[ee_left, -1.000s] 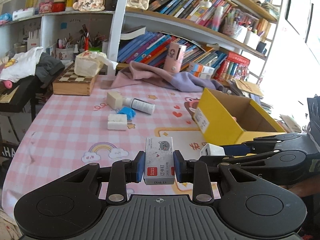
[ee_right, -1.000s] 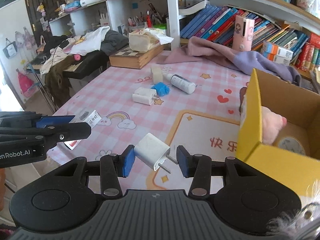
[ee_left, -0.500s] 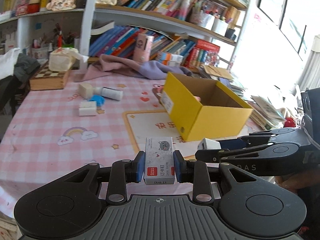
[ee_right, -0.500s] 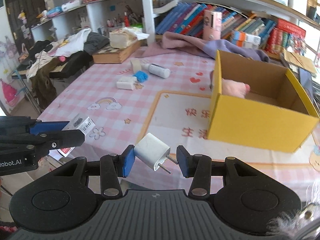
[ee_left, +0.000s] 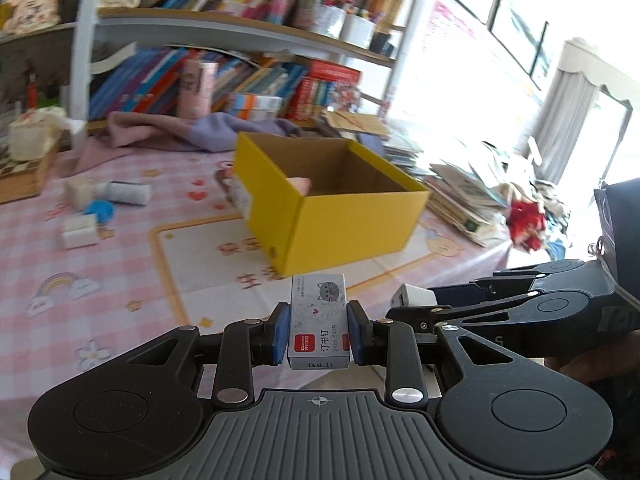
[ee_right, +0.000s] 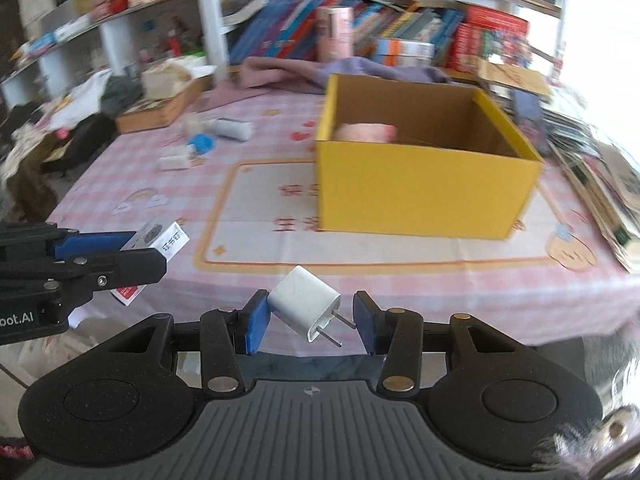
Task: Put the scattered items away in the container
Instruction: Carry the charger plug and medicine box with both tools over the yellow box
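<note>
My left gripper point(ee_left: 319, 332) is shut on a small grey staple box point(ee_left: 318, 312) with a cat picture, held upright near the table's front edge. My right gripper point(ee_right: 308, 320) is shut on a white charger plug point(ee_right: 302, 300), tilted, its prongs toward the right pad. Each gripper shows in the other's view: the right one point(ee_left: 416, 300) beside the left, the left one point(ee_right: 156, 252) at the left. Ahead stands the open yellow cardboard box point(ee_right: 420, 188) point(ee_left: 348, 232) with a pink thing point(ee_right: 366, 132) inside. Both grippers are in front of it, apart from it.
On the pink checked tablecloth left of the box lie a white bottle point(ee_right: 234, 128), a blue item point(ee_right: 202, 144) and a white block point(ee_right: 174, 160). Behind are a purple cloth point(ee_left: 180, 132), a chessboard case point(ee_right: 160, 114) and bookshelves. Stacked papers point(ee_left: 460, 196) lie right of the box.
Both views have swung right, so the yellow box now sits ahead near the centre and the scattered items have slid left. Both grips are unchanged.
</note>
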